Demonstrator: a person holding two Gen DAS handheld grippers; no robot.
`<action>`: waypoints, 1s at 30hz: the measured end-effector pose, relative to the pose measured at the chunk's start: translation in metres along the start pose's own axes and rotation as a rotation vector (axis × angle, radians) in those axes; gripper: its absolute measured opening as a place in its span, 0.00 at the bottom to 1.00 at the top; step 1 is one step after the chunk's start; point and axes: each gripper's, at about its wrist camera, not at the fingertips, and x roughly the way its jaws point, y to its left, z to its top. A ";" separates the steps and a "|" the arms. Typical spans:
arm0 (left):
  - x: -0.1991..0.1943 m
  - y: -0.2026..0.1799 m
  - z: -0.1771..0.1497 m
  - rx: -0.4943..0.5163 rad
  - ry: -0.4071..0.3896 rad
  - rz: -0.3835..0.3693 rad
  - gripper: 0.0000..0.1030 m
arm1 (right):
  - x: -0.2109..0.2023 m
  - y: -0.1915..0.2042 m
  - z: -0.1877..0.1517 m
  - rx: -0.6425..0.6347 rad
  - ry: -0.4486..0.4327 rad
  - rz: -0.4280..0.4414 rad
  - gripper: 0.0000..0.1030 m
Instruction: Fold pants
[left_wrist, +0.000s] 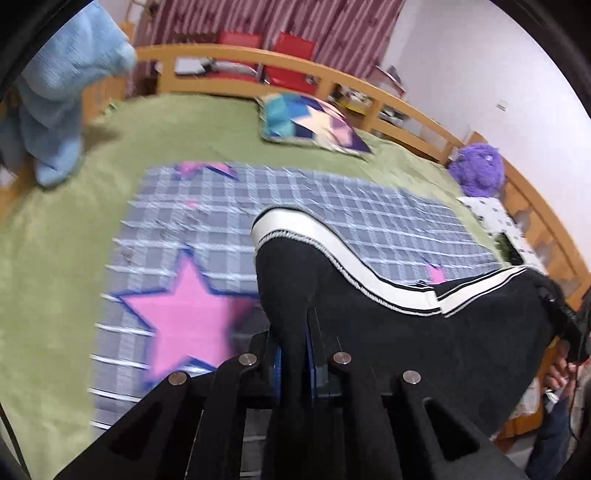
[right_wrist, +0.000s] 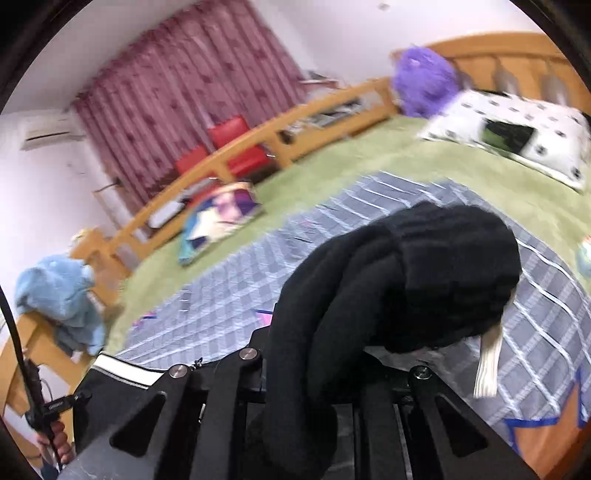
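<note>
Nearest, the left tool (left_wrist: 295, 332) is clamped shut on the black pants (left_wrist: 369, 314), whose white side stripe curves away toward the right hand (left_wrist: 561, 369). Likewise the right tool (right_wrist: 306, 369) is closed on a bunched black fold of the same pants (a pale tag dangles from it), the garment lifted above the bed between the two tools. Beneath lies a grey checked blanket (left_wrist: 332, 206) with pink stars, spread on a green bedsheet (left_wrist: 55, 258). Farther off sit a patchwork cushion (left_wrist: 310, 125), a purple plush toy (left_wrist: 476, 170) and a spotted white pillow (right_wrist: 517, 133) near the wooden bed rail (left_wrist: 229, 55).
</note>
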 end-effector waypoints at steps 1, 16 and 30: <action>-0.005 0.013 0.001 -0.007 -0.008 0.032 0.10 | 0.005 0.007 -0.001 -0.012 0.006 0.020 0.14; 0.054 0.100 -0.051 -0.059 0.127 0.338 0.44 | 0.098 -0.023 -0.096 0.023 0.431 -0.018 0.34; 0.024 0.044 -0.062 -0.043 0.079 0.094 0.59 | 0.080 -0.045 -0.062 0.166 0.176 -0.064 0.43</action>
